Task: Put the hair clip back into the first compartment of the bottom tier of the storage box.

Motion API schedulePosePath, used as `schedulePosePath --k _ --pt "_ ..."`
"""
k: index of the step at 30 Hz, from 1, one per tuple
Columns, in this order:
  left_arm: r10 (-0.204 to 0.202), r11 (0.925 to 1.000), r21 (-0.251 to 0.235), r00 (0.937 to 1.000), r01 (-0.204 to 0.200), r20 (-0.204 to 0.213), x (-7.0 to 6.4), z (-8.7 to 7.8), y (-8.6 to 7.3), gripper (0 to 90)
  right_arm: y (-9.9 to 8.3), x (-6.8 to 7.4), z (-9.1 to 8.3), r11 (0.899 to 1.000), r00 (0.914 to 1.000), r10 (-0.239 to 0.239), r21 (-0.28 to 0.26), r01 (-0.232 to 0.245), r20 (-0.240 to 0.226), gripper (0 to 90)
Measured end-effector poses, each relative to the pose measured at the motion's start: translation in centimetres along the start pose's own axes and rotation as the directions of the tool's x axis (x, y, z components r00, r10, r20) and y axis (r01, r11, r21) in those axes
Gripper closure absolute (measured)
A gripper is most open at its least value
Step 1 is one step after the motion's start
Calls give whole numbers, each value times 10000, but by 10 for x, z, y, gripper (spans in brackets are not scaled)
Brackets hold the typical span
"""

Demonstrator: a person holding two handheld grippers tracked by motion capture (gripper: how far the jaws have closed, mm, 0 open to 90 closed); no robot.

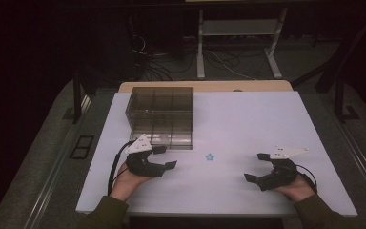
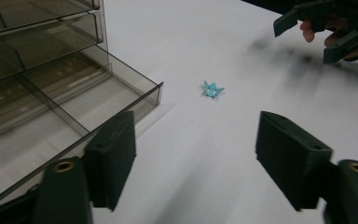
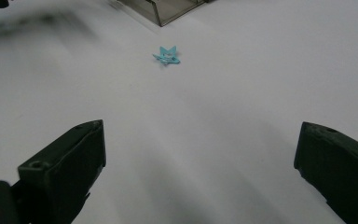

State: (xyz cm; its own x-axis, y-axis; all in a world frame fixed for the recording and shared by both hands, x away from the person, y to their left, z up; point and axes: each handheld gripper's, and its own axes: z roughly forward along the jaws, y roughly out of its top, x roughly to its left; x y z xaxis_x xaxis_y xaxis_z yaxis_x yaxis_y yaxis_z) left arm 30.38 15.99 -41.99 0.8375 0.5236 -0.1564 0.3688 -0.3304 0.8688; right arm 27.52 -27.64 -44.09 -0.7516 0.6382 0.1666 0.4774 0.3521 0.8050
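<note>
A small light-blue star-shaped piece (image 1: 210, 156) lies flat on the white table top between my two hands; it is also in the left gripper view (image 2: 213, 89) and the right gripper view (image 3: 167, 56). A smoky clear drawer cabinet (image 1: 160, 112) stands at the back left, its bottom drawer (image 2: 65, 112) pulled out, with bare compartments showing. My left gripper (image 1: 165, 157) is open, just in front of that drawer and left of the star. My right gripper (image 1: 256, 167) is open, right of the star, nothing between its jaws.
The white table top (image 1: 248, 119) has free room across its middle and right. Its front edge runs just behind my wrists. Beyond the far edge stand a metal frame (image 1: 238, 43) and loose cables (image 1: 162, 62) on a dark floor.
</note>
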Motion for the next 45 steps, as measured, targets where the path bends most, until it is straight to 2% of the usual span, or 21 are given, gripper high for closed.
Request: schedulePosePath --k 6,14,21,29,45 --pt "153 9999 12 9998 -153 131 -2 4 3 341 0 0 0 10000 10000 -13 6 13 50 15" --pt "32 10000 61 9997 -34 232 -1 10 6 380 0 0 0 10000 9999 61 -61 -60 97 14" --pt "-69 9999 107 9990 64 451 0 14 8 454 0 0 1 9999 9998 117 -22 -117 176 14" --pt "-63 9998 208 9988 53 488 2 19 10 507 0 0 2 10000 9998 78 -21 -78 160 14" --pt "-81 9995 297 9975 60 707 2 38 17 547 0 -1 2 10000 9998 94 -26 -94 158 14"
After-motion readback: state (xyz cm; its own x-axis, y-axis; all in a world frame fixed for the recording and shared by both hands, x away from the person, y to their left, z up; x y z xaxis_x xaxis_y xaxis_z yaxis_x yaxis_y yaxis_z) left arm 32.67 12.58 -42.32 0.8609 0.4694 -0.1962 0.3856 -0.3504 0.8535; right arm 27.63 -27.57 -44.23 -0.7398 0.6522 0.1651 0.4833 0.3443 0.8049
